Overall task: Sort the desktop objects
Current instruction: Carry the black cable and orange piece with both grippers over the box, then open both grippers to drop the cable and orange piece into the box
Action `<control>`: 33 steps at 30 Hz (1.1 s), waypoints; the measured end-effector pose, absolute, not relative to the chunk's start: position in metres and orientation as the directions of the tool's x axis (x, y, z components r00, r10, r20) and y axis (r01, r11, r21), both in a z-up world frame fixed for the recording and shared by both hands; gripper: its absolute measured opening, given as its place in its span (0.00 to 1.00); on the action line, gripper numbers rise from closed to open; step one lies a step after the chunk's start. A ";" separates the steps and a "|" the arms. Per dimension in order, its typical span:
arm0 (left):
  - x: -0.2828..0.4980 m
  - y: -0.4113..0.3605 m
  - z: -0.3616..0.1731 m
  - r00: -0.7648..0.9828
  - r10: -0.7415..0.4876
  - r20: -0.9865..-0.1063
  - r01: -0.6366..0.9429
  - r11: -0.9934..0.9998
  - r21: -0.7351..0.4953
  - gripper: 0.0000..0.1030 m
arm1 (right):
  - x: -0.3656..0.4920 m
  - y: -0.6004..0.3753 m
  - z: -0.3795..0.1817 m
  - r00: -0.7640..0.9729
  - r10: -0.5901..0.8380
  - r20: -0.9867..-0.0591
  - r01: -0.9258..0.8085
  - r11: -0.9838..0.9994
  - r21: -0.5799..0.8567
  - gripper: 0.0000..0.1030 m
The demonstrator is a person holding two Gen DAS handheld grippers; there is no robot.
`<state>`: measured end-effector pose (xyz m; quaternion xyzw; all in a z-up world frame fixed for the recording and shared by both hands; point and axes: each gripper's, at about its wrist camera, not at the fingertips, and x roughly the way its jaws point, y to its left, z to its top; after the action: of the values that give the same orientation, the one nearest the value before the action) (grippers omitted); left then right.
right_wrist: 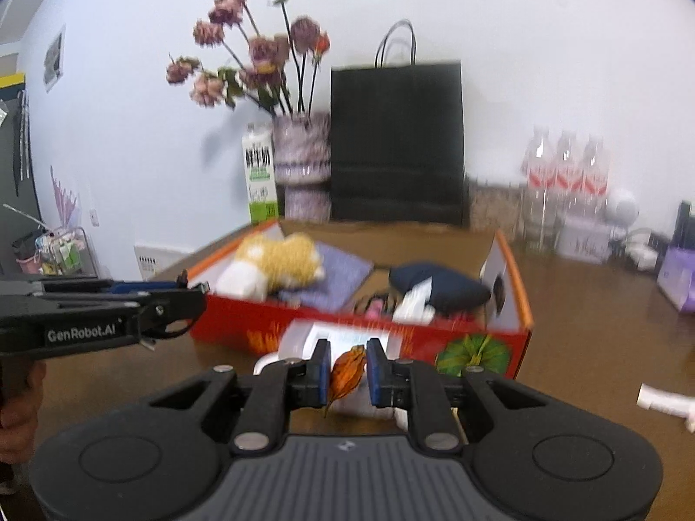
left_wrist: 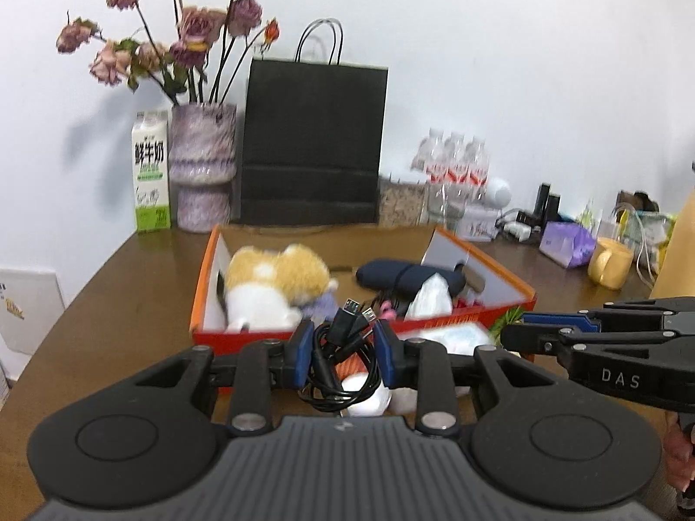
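My left gripper (left_wrist: 345,354) is shut on a coiled bundle of black USB cables (left_wrist: 343,347), held above the brown table just in front of an orange-red cardboard box (left_wrist: 204,286). My right gripper (right_wrist: 347,371) is shut on a dried orange leaf (right_wrist: 346,373), lifted before the same box (right_wrist: 517,286). Inside the box lie a yellow-and-white plush toy (left_wrist: 273,278), a dark blue pouch (left_wrist: 404,275) and white paper. Each gripper shows in the other's view: the right gripper (left_wrist: 512,332) at the right edge, the left gripper (right_wrist: 195,299) at the left edge.
Against the back wall stand a black paper bag (left_wrist: 312,143), a vase of dried flowers (left_wrist: 202,165), a milk carton (left_wrist: 151,171) and water bottles (left_wrist: 456,169). A yellow mug (left_wrist: 610,262) and purple pack (left_wrist: 567,245) sit right. White items (left_wrist: 369,395) lie under the grippers.
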<state>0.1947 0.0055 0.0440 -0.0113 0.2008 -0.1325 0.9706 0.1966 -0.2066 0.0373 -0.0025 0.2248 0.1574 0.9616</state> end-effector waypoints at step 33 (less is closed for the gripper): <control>0.324 -0.054 0.008 0.867 -0.181 -0.464 0.204 0.979 0.001 0.29 | 0.329 -0.238 0.017 0.864 0.302 -0.402 -0.268 0.953 0.139 0.16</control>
<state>0.3242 -0.0536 0.0081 0.0252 0.2377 -0.0996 0.9659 0.3291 -0.2380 0.0171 0.0394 0.2146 0.1478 0.9647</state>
